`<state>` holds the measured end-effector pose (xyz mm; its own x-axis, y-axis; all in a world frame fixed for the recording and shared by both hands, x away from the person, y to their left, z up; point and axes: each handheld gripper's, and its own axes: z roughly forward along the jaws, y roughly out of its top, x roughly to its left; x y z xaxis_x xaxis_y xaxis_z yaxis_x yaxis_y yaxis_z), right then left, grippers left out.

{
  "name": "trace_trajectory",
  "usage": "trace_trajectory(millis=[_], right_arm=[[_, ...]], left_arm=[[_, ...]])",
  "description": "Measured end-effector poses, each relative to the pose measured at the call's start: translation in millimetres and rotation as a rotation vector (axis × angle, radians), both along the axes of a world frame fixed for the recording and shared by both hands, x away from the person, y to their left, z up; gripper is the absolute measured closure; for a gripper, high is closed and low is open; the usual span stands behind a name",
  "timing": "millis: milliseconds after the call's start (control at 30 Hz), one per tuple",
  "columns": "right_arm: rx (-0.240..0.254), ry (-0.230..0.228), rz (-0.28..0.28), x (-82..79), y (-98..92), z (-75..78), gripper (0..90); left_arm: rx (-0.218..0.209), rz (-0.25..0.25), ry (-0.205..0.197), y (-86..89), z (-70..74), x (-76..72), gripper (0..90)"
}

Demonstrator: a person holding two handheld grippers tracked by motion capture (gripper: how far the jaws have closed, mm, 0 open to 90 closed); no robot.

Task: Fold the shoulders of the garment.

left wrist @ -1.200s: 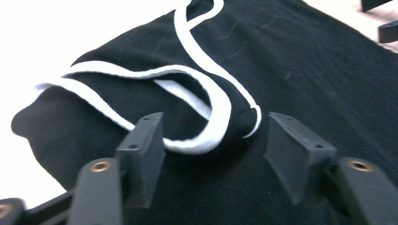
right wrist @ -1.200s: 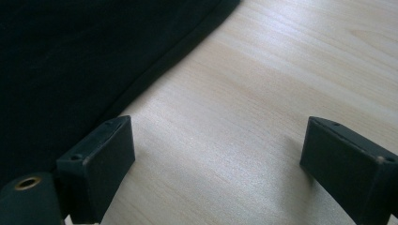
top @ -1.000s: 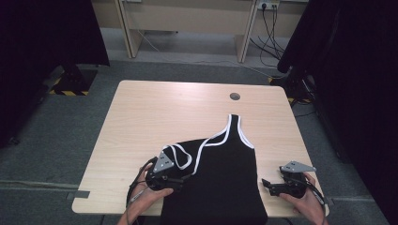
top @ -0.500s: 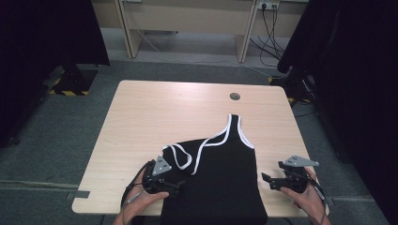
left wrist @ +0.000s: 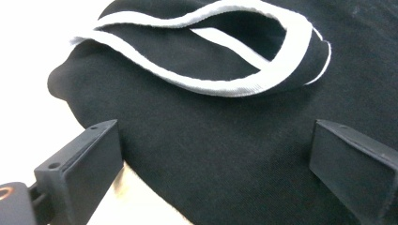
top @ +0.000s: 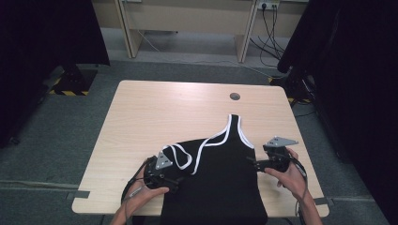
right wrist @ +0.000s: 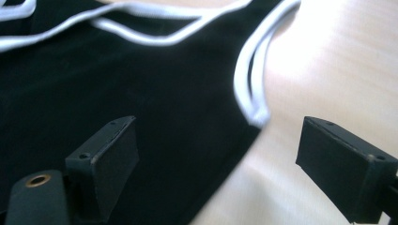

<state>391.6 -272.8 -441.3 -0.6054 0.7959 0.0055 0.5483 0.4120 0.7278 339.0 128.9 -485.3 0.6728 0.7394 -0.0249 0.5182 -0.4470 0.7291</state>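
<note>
The left hand-held gripper [top: 174, 180] sat at the near left edge of the black tank top [top: 216, 183], its jaws spread wide and just finished opening, with dark fabric lying between them but not pinched. In the left gripper view the jaw tips ran out of the frame, and the cloth's folded shoulder loop of white trim [left wrist: 220, 86] rose just beyond. The right hand-held gripper [top: 252, 162] hovered at the garment's right edge, jaws apart and holding nothing; its own view was blurred. The tank top lay flat on the desk [top: 159, 112], long axis running from the near edge toward the far side, one strap pointing away, its hem cut off below the high view.
</note>
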Motion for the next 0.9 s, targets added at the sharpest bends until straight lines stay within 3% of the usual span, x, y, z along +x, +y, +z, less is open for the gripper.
trace_trajectory(millis=[167,500,900], right_arm=[[0.012,-0.002,-0.026,30.4,8.4,-1.1,14.5],[0.008,0.038,-0.045,93.1,24.7,-15.0,19.5],[-0.035,0.066,-0.103,147.6,38.6,-24.2,21.7]], left_arm=[[0.004,-0.001,0.001,-0.7,0.0,3.4,1.5],[0.013,0.012,0.000,-2.5,-0.2,10.9,0.0],[0.008,0.003,0.000,-2.8,-0.2,14.8,0.1]])
